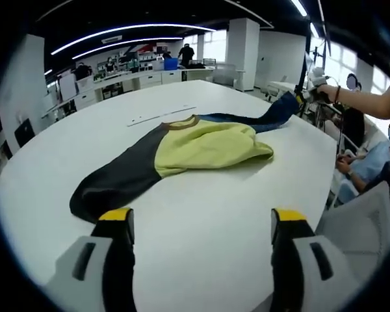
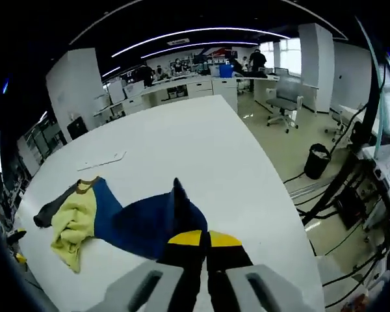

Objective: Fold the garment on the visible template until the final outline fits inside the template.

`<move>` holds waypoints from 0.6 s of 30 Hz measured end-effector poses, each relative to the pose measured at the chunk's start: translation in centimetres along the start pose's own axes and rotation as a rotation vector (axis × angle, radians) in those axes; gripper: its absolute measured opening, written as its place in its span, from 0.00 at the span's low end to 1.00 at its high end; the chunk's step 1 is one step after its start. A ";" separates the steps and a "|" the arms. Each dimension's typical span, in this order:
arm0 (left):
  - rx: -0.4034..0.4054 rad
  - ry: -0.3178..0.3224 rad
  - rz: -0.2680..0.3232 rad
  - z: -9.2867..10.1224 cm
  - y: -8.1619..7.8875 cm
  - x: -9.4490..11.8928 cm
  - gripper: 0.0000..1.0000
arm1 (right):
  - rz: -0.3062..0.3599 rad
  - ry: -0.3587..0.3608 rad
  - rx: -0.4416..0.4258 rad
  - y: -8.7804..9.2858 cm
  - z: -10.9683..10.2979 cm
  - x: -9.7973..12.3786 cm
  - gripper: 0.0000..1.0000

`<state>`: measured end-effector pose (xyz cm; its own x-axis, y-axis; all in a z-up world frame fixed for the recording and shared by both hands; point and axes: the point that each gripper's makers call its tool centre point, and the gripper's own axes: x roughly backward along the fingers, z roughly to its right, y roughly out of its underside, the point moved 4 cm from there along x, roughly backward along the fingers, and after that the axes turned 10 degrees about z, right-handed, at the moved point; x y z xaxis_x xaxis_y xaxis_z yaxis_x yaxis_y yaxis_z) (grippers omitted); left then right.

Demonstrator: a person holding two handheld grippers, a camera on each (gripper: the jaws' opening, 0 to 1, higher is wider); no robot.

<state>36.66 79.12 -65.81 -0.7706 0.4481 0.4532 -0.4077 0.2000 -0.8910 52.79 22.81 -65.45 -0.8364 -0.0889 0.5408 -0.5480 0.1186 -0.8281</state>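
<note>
A garment lies on the white table (image 1: 201, 195), with a dark grey sleeve (image 1: 114, 179), a yellow-green body (image 1: 208, 148) and a blue part (image 1: 273, 117). My left gripper (image 1: 203, 218) hovers open over bare table in front of the grey sleeve, touching nothing. At the table's far right, a hand holds my right gripper (image 1: 310, 96), which lifts the blue part off the table. In the right gripper view, my right gripper (image 2: 205, 238) is shut on a raised fold of the blue cloth (image 2: 149, 224); the yellow-green body (image 2: 75, 224) lies crumpled to the left.
A thin pale strip (image 1: 161, 116) lies on the table beyond the garment, also seen as a strip (image 2: 103, 160). People sit close to the table's right edge (image 1: 361, 162). A chair (image 2: 285, 97), a black bin (image 2: 318, 159) and floor cables (image 2: 338, 195) stand beside the table.
</note>
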 end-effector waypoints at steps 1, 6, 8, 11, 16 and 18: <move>-0.002 0.001 -0.002 0.0 0.0 0.0 0.84 | 0.000 0.003 -0.007 0.2 0.2 0.1 0.00; -0.003 0.002 -0.003 0.0 -0.1 -0.1 0.84 | -0.025 0.025 -0.076 2.0 1.0 0.2 0.00; -0.004 0.003 -0.005 0.0 -0.1 -0.2 0.83 | -0.039 0.028 -0.144 2.9 1.1 0.1 0.00; -0.008 0.006 -0.007 0.0 -0.2 -0.2 0.83 | -0.066 0.035 -0.212 4.4 1.1 0.2 0.00; -0.014 0.005 -0.006 0.0 -0.3 -0.3 0.84 | -0.097 0.075 -0.196 5.4 1.8 0.4 0.05; -0.012 0.002 -0.005 -0.1 -0.2 -0.2 0.85 | -0.096 0.085 -0.198 5.3 1.9 0.5 0.09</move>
<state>36.98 79.02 -65.70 -0.7675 0.4493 0.4573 -0.4052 0.2129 -0.8891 49.46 21.51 -69.84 -0.7734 -0.0266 0.6333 -0.6094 0.3059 -0.7314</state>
